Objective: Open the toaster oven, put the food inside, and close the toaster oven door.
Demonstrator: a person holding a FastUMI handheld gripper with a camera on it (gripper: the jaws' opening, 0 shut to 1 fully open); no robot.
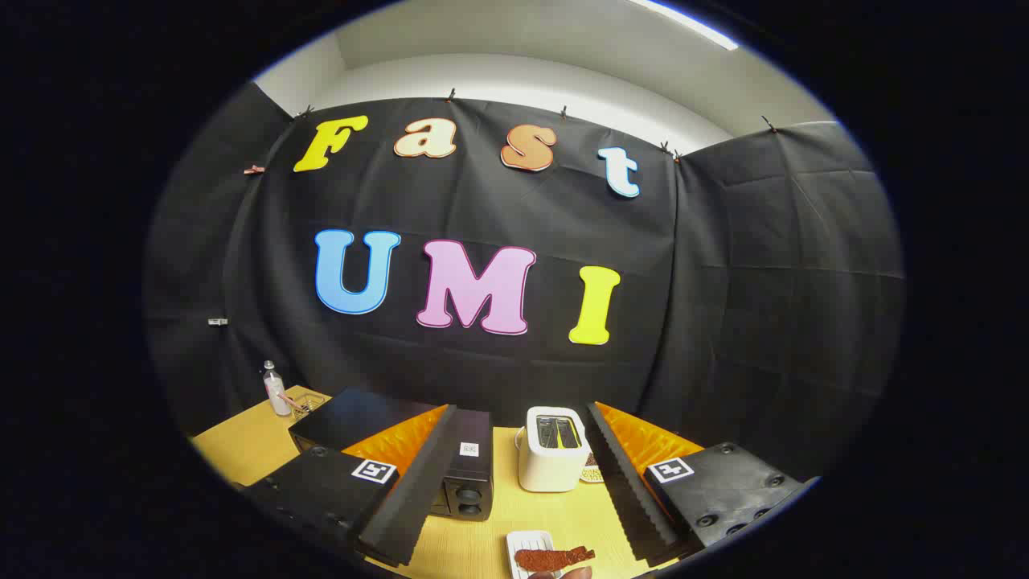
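- Reddish-brown food strip point(553, 556) lies flat on a small white plate point(526, 544), between the tongs point(522, 531), at six o'clock.
- Tongs spread wide, gripping nothing.
- Black toaster oven point(462, 466) sits on the counter point(249, 442) at eleven o'clock, door closed.

You have a yellow wooden table point(482, 539) carrying everything. Take the white toaster point(551, 449) as your landmark: the black toaster oven point(402, 450) stands just left of it, 1 small white plate point(526, 548) with a reddish-brown strip of food point(553, 556) lies nearer you, and 1 clear bottle point(276, 389) stands far left by a small wire basket point(305, 404).
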